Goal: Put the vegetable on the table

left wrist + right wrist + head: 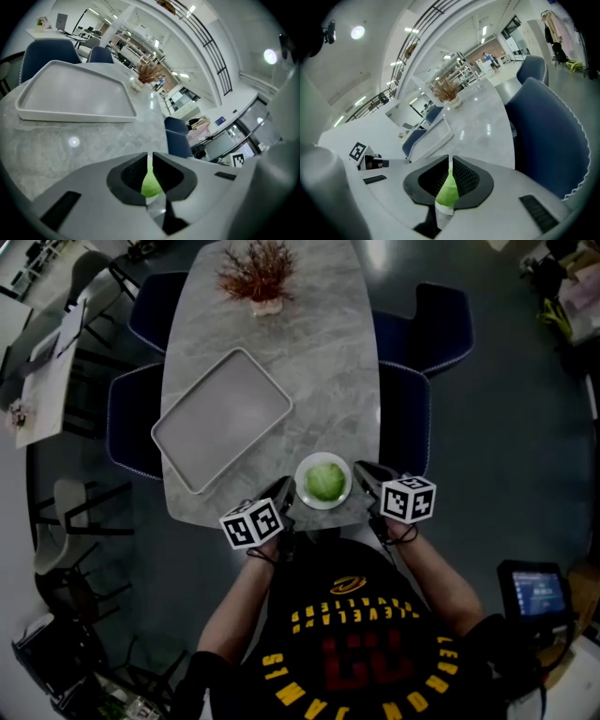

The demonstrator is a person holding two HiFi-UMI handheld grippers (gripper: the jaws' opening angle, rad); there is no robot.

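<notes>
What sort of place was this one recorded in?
Likely an open-plan office or lab with a dining mock-up: a grey marble-look table flanked by dark blue upholstered chairs, a white bowl holding a green round vegetable at its near edge, and work desks with screens beyond.

The left tool [151, 159] pinches the rim of a white plate [155, 204] bearing a green vegetable [151, 185], and beyond a tray [75, 96] lies on the worktop [70, 150].

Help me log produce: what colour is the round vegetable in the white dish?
Light green; head view shows the round vegetable in its white dish best.
</notes>
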